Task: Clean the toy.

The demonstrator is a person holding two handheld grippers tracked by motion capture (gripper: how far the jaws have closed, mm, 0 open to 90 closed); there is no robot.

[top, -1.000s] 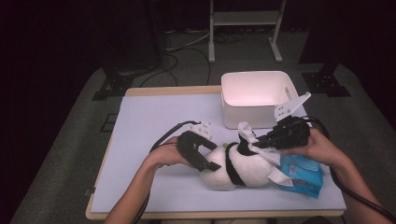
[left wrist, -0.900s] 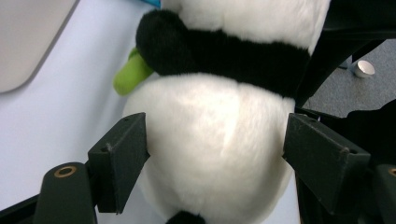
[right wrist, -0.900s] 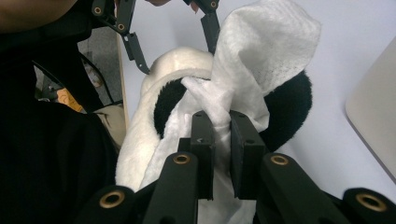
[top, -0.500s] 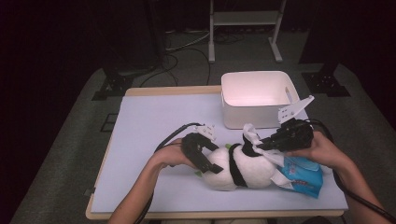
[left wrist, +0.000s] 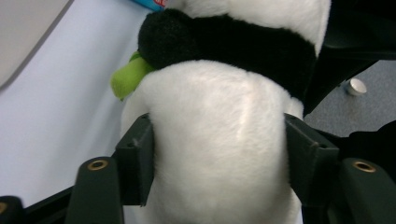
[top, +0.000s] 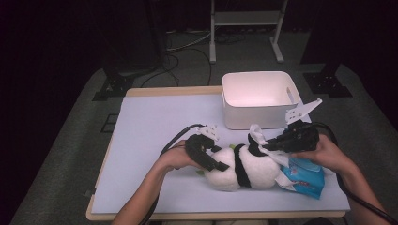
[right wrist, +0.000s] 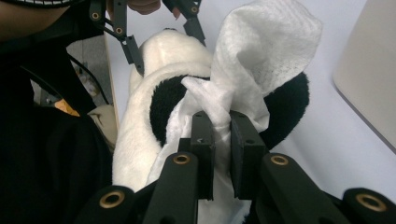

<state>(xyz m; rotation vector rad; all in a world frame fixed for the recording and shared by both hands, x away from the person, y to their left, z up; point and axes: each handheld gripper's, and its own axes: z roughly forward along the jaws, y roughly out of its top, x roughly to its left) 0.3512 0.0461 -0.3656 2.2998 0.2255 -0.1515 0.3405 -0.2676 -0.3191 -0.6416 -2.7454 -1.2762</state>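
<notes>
At the near edge of the surface point(top: 155, 126), the plush panda point(top: 241, 168) lies on its side between my two tools, just in front of the white bin point(top: 260, 96) and against the blue wipes pack point(top: 302, 178). My left tool point(top: 218, 165) has just been closing and now clamps the white body, so the toy looks steadied for wiping. My right tool point(top: 265, 146) stays pinched on a white wipe point(top: 256, 133) at the black band. The left gripper view shows pads sunk into fur and a green piece point(left wrist: 128, 77); the right gripper view shows the wipe point(right wrist: 261, 51) bunched between shut jaws.
</notes>
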